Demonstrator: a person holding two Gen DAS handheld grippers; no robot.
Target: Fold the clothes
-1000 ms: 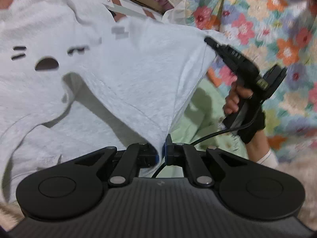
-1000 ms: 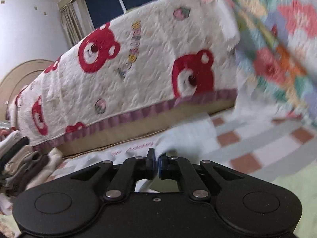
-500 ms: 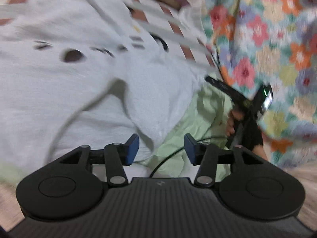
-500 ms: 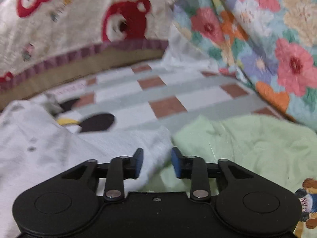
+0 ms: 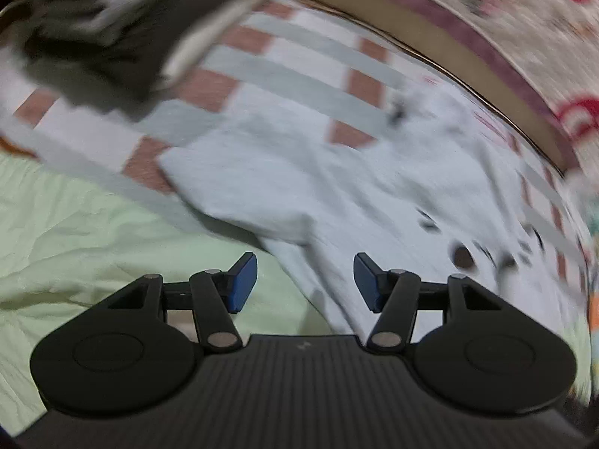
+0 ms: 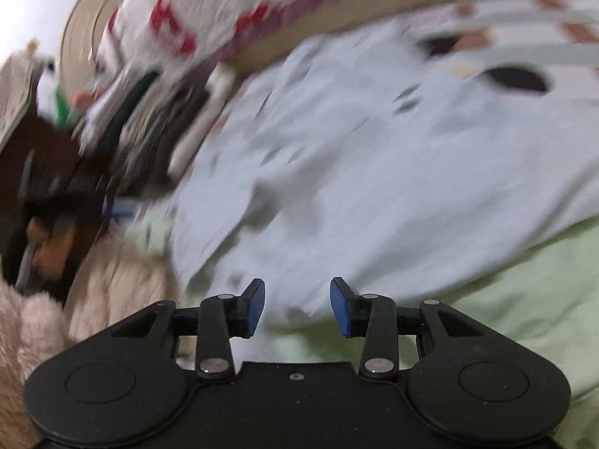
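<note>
A light grey T-shirt (image 5: 337, 194) with small dark printed marks lies spread on the bed, over a pale green sheet (image 5: 75, 232) and a checked cover (image 5: 284, 71). My left gripper (image 5: 305, 280) hovers over the shirt's near edge, its jaws opening, nothing pressed between the blue pads. In the right wrist view the same shirt (image 6: 374, 157) fills the middle. My right gripper (image 6: 297, 307) hangs above its lower hem, jaws opening and empty. Both views are blurred by motion.
A stack of folded dark and pale clothes (image 5: 112, 30) sits at the upper left. A quilt with red bears (image 5: 505, 11) runs along the back. The other gripper and a hand (image 6: 48, 224) show at the left, beside beige fleece (image 6: 45, 318).
Both grippers let go of the shirt's corners and opened. The shirt dropped flat onto the bed. The left view swung toward the shirt's other side; the right one tipped downward.
</note>
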